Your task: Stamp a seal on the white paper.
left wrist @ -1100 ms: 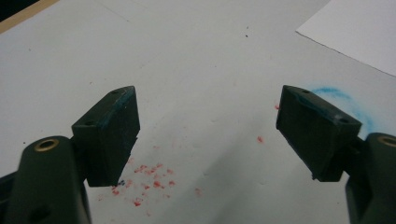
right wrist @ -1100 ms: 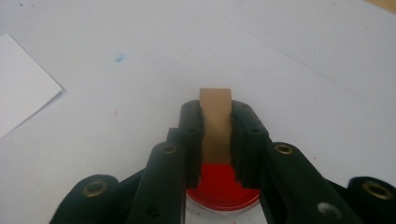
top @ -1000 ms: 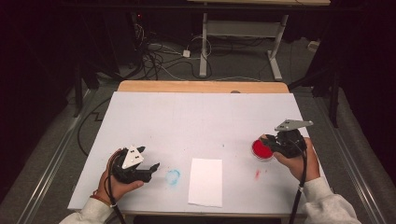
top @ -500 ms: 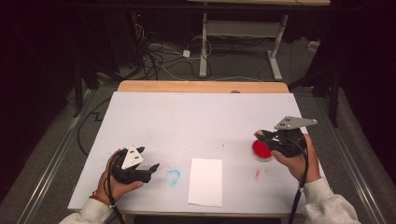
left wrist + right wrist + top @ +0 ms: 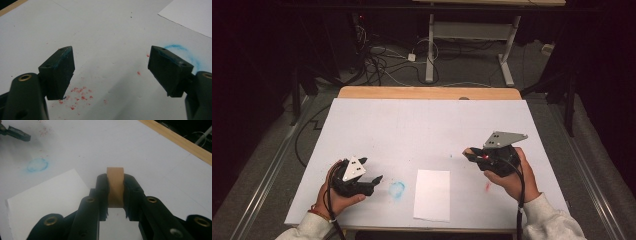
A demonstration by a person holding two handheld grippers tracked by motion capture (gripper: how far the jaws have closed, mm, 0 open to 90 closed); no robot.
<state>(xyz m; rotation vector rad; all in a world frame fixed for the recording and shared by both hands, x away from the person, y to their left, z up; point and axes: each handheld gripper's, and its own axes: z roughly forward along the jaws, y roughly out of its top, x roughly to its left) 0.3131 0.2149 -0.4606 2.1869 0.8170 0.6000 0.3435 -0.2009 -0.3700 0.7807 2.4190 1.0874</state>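
My right gripper [image 5: 470,154] hovers over the right part of the white board [image 5: 422,125], shut on a tan wooden block [image 5: 115,177] that stands upright between its jaws [image 5: 115,185]. A small red spot shows at that gripper's tip in the high view. My left gripper [image 5: 373,172] rests low at the board's front left, open, with nothing between its jaws [image 5: 111,72]; its pads [image 5: 61,71] carry blue traces. A white sheet of paper [image 5: 432,194] lies between the two hands near the front edge.
A round blue smear [image 5: 397,190] marks the board just left of the paper. A short red smear [image 5: 487,186] lies below the right hand, and red specks [image 5: 80,96] dot the board under the left gripper. A wooden tabletop edge [image 5: 427,93] runs along the back; cables lie on the floor beyond.
The right gripper has moved left and turned; the red round patch that showed beside it is covered now. The left gripper has stayed put.
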